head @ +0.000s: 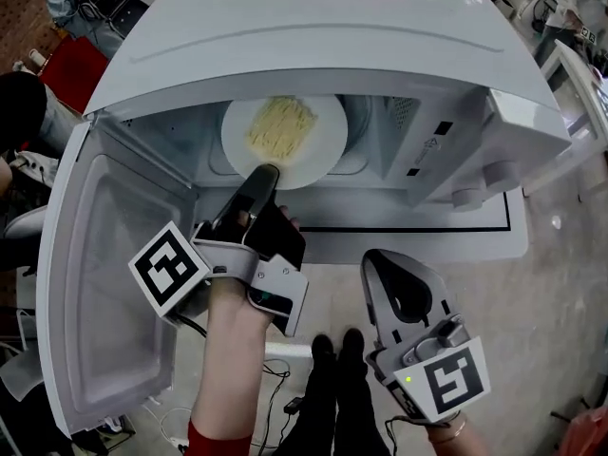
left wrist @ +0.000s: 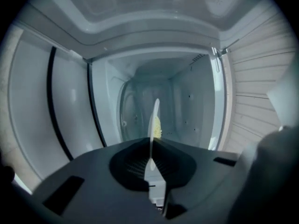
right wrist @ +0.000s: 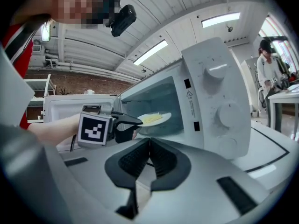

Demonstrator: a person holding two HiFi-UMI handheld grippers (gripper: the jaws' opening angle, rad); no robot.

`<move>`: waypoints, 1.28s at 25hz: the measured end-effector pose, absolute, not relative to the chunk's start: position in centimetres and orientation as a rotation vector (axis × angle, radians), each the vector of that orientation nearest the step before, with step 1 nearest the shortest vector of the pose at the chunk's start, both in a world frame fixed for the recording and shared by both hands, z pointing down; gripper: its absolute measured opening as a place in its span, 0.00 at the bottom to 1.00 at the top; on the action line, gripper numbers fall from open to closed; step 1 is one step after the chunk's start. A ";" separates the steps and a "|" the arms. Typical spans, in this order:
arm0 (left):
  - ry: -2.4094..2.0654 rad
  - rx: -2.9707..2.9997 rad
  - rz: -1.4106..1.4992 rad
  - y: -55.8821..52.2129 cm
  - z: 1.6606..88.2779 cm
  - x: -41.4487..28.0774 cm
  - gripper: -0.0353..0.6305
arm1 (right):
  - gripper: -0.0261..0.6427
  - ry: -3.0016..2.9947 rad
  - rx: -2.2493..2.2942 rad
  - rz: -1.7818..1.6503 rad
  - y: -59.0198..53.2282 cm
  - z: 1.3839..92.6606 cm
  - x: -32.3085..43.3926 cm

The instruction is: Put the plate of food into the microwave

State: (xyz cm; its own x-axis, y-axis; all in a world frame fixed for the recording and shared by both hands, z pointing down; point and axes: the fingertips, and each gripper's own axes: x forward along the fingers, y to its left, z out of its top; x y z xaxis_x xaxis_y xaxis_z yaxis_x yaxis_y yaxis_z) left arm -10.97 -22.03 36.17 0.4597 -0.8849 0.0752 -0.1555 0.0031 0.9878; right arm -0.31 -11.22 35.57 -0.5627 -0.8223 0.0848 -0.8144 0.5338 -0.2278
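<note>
left gripper [head: 263, 173], seen from the head view, jaws clamped on the near rim of the plate [head: 313, 145]. the plate lies straight ahead of the jaw tips and runs away from them into the open microwave [head: 332, 46]. the food [head: 280, 126], a pale yellow shredded heap, sits on the half of the plate farthest from the tips. the plate is round, so the line that matters is the gripper's own: it points level into the cavity, and the plate is carried flat along it. most of the plate appears past the front edge of the opening, with the gripped rim about at the threshold. in the right gripper view the plate [right wrist: 156, 118] looks to hang clear of the cavity floor, though contact cannot be settled. in the left gripper view the plate [left wrist: 153, 120] shows edge-on between the closed pads, with the cavity's back wall beyond it. the door [head: 114, 283] stands open to the left of the gripper and leaves the path ahead free. right gripper [head: 385, 259]: jaws together with nothing between them, outside the microwave, behind and to the right of the left gripper and well apart from the plate. judgement: the left hand is nearer and already holds the load, so the coming move is a short push ahead along the gripper's line, then a lowering and release.
</note>
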 end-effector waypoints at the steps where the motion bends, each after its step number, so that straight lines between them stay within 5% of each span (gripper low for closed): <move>1: -0.976 1.480 -0.741 -22.8 36.1 -11.0 0.08 | 0.06 2.729 -1.462 -0.376 -11.3 35.8 -0.2; 32: -1.082 1.325 -0.558 -28.6 38.1 -10.3 0.08 | 0.06 2.686 -1.433 -0.319 -12.3 32.3 0.2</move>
State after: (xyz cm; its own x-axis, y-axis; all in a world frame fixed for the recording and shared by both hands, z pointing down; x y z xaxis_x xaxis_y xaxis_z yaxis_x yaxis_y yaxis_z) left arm -10.34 -28.56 38.08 0.4383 -0.8451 0.3060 -0.2413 0.2172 0.9458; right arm 0.19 -12.28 32.28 -0.5591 -0.8287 0.0265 -0.8118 0.5407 -0.2206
